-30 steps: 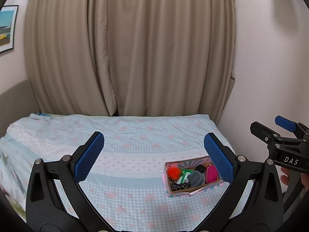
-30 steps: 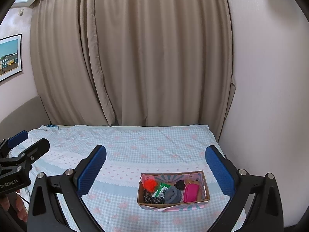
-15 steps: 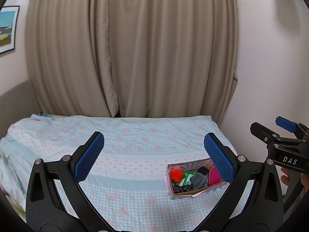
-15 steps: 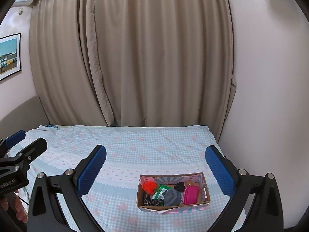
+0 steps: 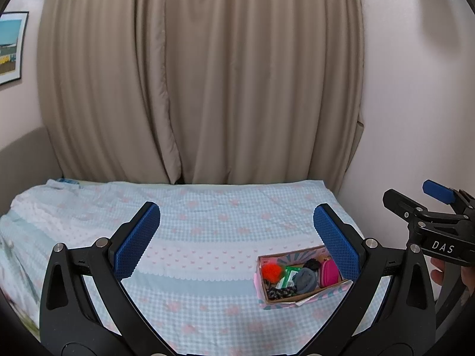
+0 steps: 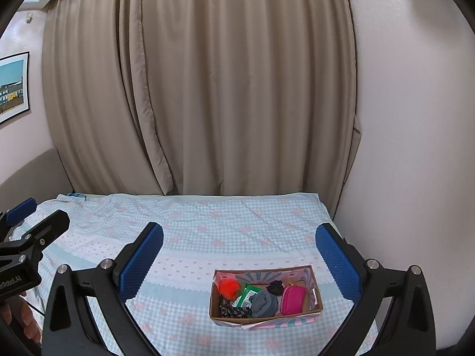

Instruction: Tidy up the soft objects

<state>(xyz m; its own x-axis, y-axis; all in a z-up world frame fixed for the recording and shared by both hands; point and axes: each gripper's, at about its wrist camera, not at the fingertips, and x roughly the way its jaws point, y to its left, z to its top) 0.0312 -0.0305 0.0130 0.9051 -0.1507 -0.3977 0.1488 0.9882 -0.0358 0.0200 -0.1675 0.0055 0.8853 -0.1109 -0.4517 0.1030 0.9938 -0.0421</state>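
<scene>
Blue pads, left gripper [image 5: 237, 234]: the jaws are spread wide and nothing is held; the tool is carried level above the bed [image 5: 207, 216], aimed at the curtain [image 5: 207, 74].
Person's left hand [image 6: 25, 323]: only fingertips are seen, at 8 o'clock in the right wrist view, wrapped on the handle.
Cardboard box [image 6: 316, 292]: it is found at 5 o'clock in the left wrist view and at 6 o'clock in the right wrist view, near the bed's front right corner.
Soft objects: an orange pompom [image 6: 229, 287], a grey rolled cloth [image 6: 264, 304] and a pink pouch [image 6: 292, 299] are seen packed in the box; none is seen loose on the sheet.
Stage: the scene fits items already gathered, or items waiting to be sorted out of the box; it cannot be settled.
Handling advice: soft pieces are best pinched at mid-bulk with light pressure, and the thin box wall is best kept out of the pinch.
Right gripper [image 6: 239, 258]: its pads are wide apart and empty; it is held level, with the box between them at 6 o'clock.
</scene>
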